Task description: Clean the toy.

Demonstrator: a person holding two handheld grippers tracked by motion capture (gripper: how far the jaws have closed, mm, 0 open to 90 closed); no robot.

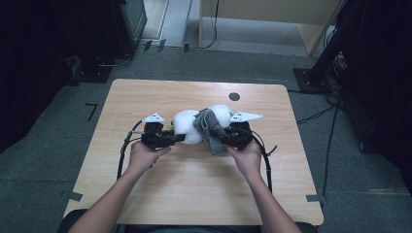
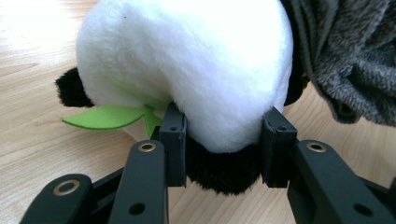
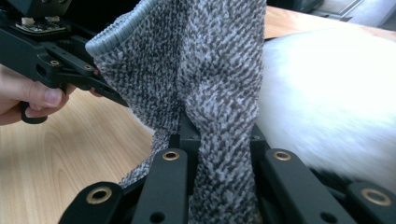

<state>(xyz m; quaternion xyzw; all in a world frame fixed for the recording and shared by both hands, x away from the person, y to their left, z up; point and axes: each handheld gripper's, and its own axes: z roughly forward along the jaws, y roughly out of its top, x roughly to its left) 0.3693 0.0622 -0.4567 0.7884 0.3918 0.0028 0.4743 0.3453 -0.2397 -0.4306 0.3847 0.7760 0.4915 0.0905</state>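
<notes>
A wooden worktop (image 1: pixel 194 194) carries a white plush toy (image 1: pixel 192 125) at its middle, with a grey knitted sock (image 1: pixel 208 128) draped over the toy's right part. The left gripper (image 1: pixel 180 138) meets the toy from the left; in the left gripper view its jaws are clamped on a white and black end of the plush toy (image 2: pixel 187 60), beside a green felt leaf (image 2: pixel 105 116). The right gripper (image 1: pixel 219 138) meets the sock from the right; in the right gripper view its jaws are pressed together on a fold of the grey knitted sock (image 3: pixel 205 79), whose ribbed cuff stands uppermost, with the white plush just to the right. Both hands rest near the worktop's middle.
</notes>
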